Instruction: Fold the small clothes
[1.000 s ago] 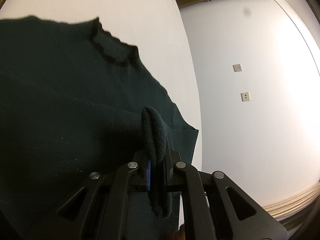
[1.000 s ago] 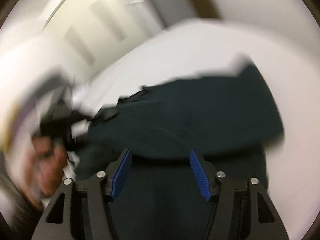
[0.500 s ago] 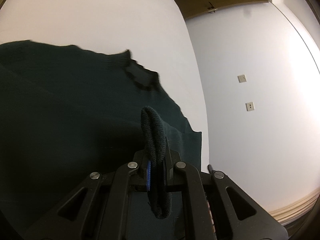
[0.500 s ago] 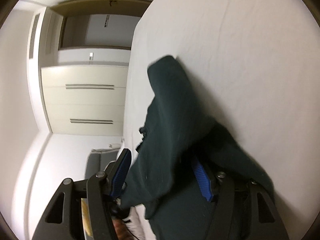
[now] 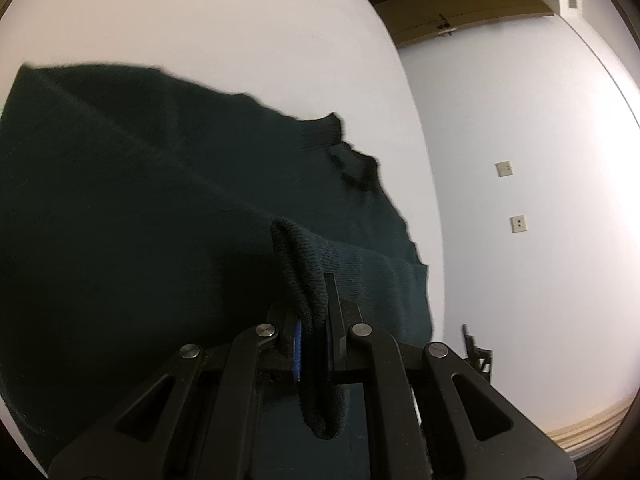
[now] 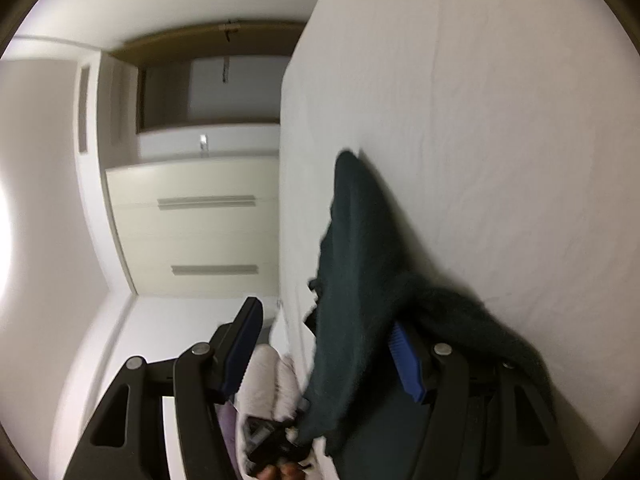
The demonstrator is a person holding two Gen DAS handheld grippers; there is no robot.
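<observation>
Nearest the right wrist camera, pale folded clothes (image 6: 266,384) are seen lying at the edge of the white bed (image 6: 500,120), with cream wardrobe doors (image 6: 200,232) beyond; in the left wrist view, two wall sockets (image 5: 511,196) and a wooden door frame (image 5: 460,4) are seen far off. The dark green knit sweater (image 5: 132,208) is spread over the bed, its ribbed collar (image 5: 352,164) turned away, a fold being raised from the sheet. A thick doubled edge is clamped by the left gripper (image 5: 314,344), while the right gripper (image 6: 326,344) is held with its jaws wide apart, cloth draped over one blue pad.
</observation>
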